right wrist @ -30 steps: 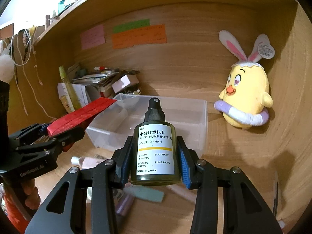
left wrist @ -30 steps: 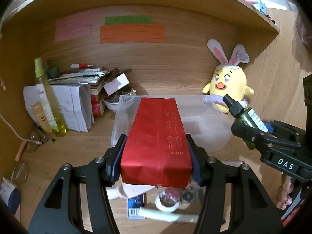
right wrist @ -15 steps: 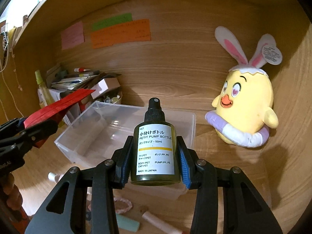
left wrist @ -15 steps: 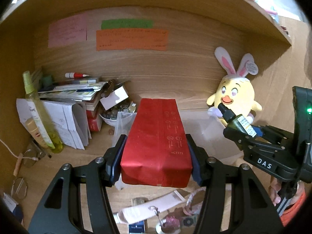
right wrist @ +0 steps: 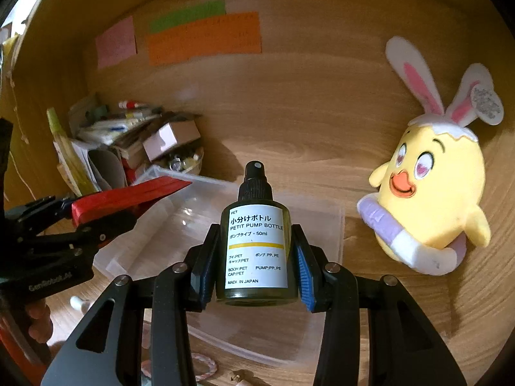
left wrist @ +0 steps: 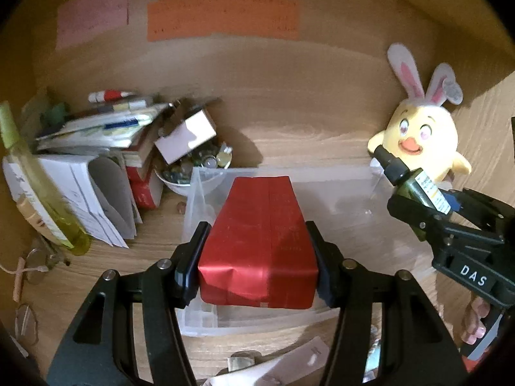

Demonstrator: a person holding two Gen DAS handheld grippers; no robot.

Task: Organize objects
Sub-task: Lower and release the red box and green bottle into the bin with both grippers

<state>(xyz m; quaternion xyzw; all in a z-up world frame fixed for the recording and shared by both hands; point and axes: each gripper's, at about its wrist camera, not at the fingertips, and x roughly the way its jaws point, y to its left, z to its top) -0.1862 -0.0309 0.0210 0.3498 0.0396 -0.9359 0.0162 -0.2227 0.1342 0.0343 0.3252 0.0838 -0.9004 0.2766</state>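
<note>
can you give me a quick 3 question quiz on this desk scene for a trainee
1. True or false: the left gripper is shut on a red packet.
2. Multiple choice: what does the right gripper hold? A) a marker B) a pump bottle C) a roll of tape
3. Fill in: both held items hang over the clear plastic ____, left of the yellow plush chick.

Key:
1. True; its fingers press the packet's two sides.
2. B; its label reads "PETIT PUMP BOTTLE".
3. bin; nothing can be seen lying inside it.
</note>
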